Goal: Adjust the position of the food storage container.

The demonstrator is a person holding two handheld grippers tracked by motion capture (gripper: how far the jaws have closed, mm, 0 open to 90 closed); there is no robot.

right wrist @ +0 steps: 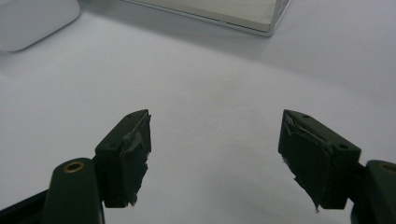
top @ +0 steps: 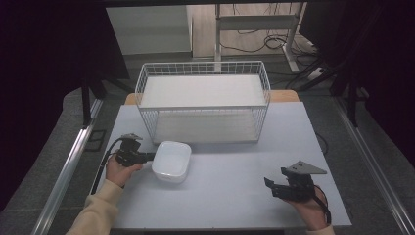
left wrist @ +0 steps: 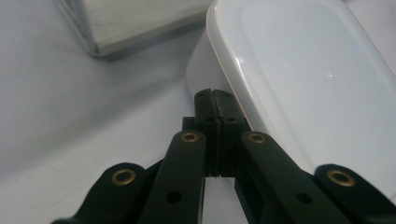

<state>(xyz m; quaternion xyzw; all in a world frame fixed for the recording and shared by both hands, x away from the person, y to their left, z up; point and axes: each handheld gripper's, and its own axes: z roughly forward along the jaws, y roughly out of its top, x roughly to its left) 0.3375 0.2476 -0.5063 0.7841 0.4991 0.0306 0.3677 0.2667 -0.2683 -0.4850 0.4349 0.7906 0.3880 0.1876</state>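
Left tongs (top: 152,156) clenched against the rim of the glossy white rounded-square dish (top: 171,160); right tongs (top: 272,188) released.

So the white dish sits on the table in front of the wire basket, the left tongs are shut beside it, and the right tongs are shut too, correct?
Not quite. The right tongs are open: the right gripper view shows their two jaws standing wide apart over bare table. The rest holds: the white dish sits on the table in front of the wire basket, and the left tongs are shut beside it.
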